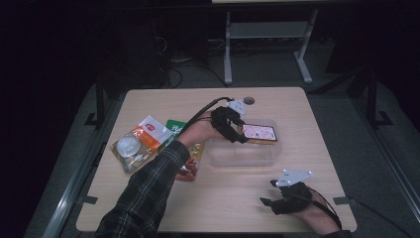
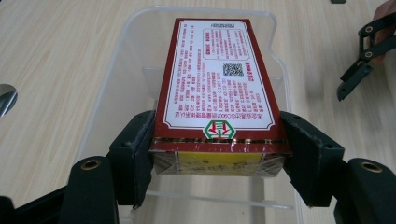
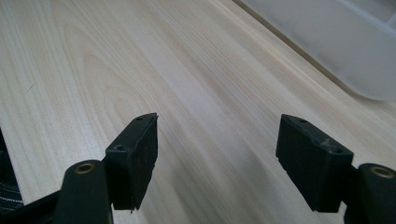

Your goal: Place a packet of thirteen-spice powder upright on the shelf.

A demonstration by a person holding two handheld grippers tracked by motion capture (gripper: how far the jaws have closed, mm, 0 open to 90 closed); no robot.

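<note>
The left gripper (image 2: pixel 217 154) is clamped on the near end of a red-bordered box (image 2: pixel 215 79), its jaws pressing the two long sides, and holds it over the clear plastic container (image 2: pixel 116 93) that sits right of centre on the wooden table (image 1: pixel 297 106). In the high view the box (image 1: pixel 259 133) hangs above the far right part of the container (image 1: pixel 223 157), roughly level and with its label face up; whether its underside touches the rim or the floor of the container cannot be told. The step in hand looks like setting the box down inside, and doing it well means keeping the box flat, lining its long sides up with the container walls, lowering until it rests on the floor, and only then letting the jaws spread, so it does not drop or tip onto the rim. The right gripper (image 1: pixel 277 196) rests near the table's near right edge, well apart from the container, with its jaws spread wide and nothing between them. At the left of the table lie a few snack packets (image 1: pixel 148 136). The box's white panel carries dense small print, a QR code and a green and red emblem at its near edge; none of it is legible, and the yellow end face is blurred.
</note>
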